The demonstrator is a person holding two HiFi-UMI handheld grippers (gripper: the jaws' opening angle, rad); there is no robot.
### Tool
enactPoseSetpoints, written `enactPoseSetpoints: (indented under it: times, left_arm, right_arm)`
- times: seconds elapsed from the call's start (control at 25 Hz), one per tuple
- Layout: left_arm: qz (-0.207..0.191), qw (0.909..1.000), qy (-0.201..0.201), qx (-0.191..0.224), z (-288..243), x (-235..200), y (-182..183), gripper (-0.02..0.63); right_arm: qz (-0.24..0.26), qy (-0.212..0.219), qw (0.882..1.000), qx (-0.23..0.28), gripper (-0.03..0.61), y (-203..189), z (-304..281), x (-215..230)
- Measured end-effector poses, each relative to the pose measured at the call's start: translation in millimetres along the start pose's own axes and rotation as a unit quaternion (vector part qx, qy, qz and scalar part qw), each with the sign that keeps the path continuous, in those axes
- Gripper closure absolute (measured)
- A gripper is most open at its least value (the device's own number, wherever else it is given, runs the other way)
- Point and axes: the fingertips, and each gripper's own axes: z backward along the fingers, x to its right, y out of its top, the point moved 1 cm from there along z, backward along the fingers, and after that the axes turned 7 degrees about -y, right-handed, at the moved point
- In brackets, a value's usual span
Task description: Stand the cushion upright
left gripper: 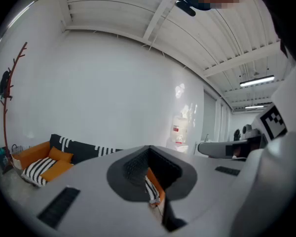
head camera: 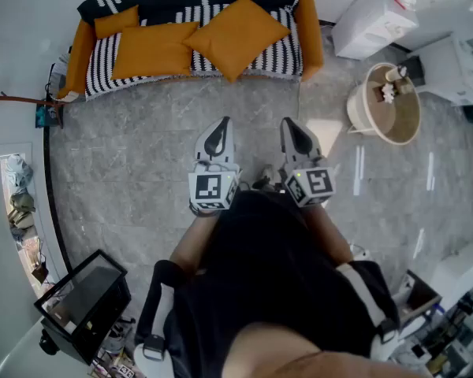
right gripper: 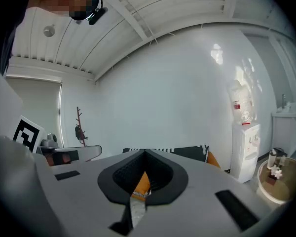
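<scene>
A black-and-white striped sofa [head camera: 276, 50] with orange arms stands at the far wall. On its seat a large orange cushion [head camera: 236, 34] sits corner-up like a diamond. A second orange cushion [head camera: 154, 50] lies flat to its left, and a small one [head camera: 117, 20] rests against the backrest. My left gripper [head camera: 221, 126] and right gripper [head camera: 290, 124] hover side by side over the grey floor, well short of the sofa. Both are shut with nothing between the jaws. The left gripper view shows the sofa's end [left gripper: 39, 164] at far left; in the right gripper view orange shows through the shut jaws.
A white water dispenser [head camera: 374, 14] stands right of the sofa, with a beige round basket [head camera: 361, 105] in front of it. A coat stand [head camera: 16, 99] is at the left wall. A black box [head camera: 87, 298] sits near my left foot. Grey tile floor [head camera: 142, 148] stretches between me and the sofa.
</scene>
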Motion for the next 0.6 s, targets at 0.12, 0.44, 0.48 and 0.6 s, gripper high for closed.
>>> enactPoseSetpoints:
  times: [0.12, 0.44, 0.48, 0.6]
  left_arm:
    - [0.005, 1.0, -0.001, 0.002, 1, 2, 0, 0.62]
    - [0.01, 0.9999, -0.003, 0.002, 5, -4, -2, 0.62]
    - [0.012, 0.9999, -0.003, 0.003, 6, -5, -1, 0.62]
    - [0.016, 0.9999, -0.004, 0.003, 7, -10, 0, 0.62]
  right_arm:
    - [0.002, 0.001, 1.0, 0.0, 0.583, -1, 1, -2]
    - [-0.019, -0.006, 1.0, 0.006, 0.583, 0, 3, -3]
    - [-0.018, -0.007, 1.0, 0.006, 0.583, 0, 2, -3]
    - [-0.01, -0.01, 1.0, 0.001, 0.583, -1, 0, -5]
